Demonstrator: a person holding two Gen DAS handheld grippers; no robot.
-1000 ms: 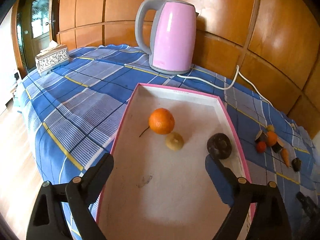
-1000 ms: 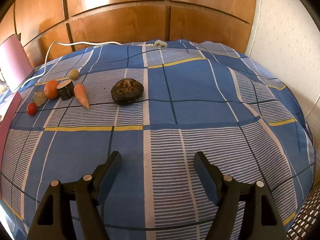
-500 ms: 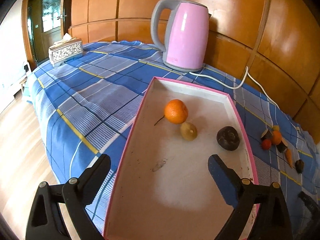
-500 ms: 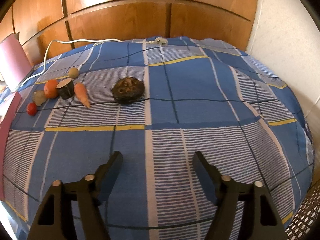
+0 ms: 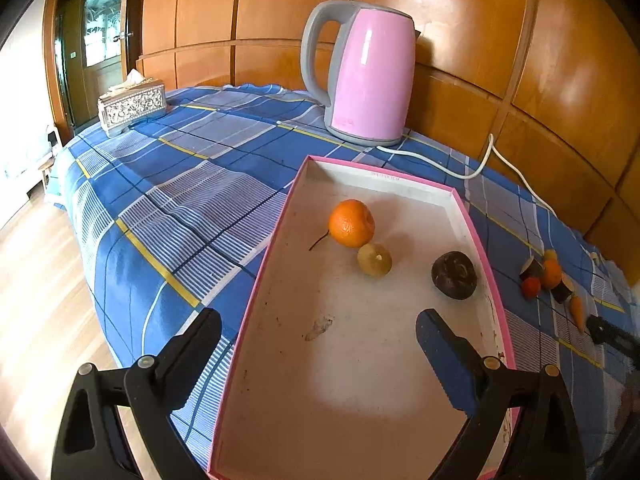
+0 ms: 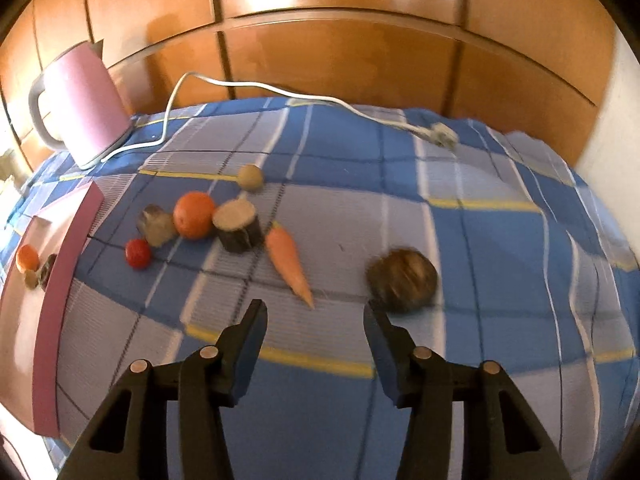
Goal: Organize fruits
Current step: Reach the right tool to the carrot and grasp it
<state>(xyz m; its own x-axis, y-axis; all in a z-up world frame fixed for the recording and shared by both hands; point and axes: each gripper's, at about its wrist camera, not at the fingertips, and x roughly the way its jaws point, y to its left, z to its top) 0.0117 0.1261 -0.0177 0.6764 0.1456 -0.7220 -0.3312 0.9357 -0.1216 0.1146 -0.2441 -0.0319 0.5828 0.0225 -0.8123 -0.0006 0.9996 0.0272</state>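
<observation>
Three fruits in tray (image 5: pixel 472 216); right hand-held gripper (image 6: pixel 316 316) empty, jaws closing, nears carrot (image 6: pixel 288 264). Left hand-held gripper (image 5: pixel 320 328) spread, empty. Next: centre, pinch.

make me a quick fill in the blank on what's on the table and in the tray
1. The shallow pink-rimmed tray holds ___ items.
2. The pink electric kettle has a ___ handle.
3. The orange carrot lies on the blue plaid ___.
4. The open left claw hovers above the ___.

Missing: three; grey; tablecloth; tray
</observation>
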